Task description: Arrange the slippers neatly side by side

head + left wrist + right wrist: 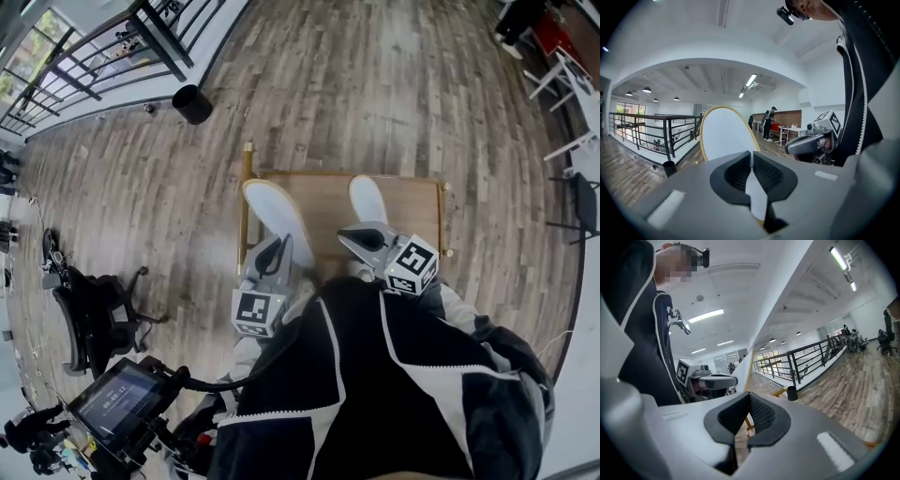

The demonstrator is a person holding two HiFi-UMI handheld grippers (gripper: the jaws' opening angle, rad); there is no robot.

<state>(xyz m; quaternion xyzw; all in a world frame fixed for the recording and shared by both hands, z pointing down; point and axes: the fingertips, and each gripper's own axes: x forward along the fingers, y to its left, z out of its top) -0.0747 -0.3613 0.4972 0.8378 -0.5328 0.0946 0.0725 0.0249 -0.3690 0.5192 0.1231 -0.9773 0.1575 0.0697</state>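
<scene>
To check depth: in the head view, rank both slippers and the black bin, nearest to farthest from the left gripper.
1. left slipper, in its own jaws.
2. right slipper, on the right side.
3. black bin, far floor, upper left.

No legible text, brand or number anywhere. Left cube (259,312) and right cube (412,265) carried only black-and-white square patterns, no letters. Screen (117,401), lower left of the head view, showed a pale line of characters, too small to read.
</scene>
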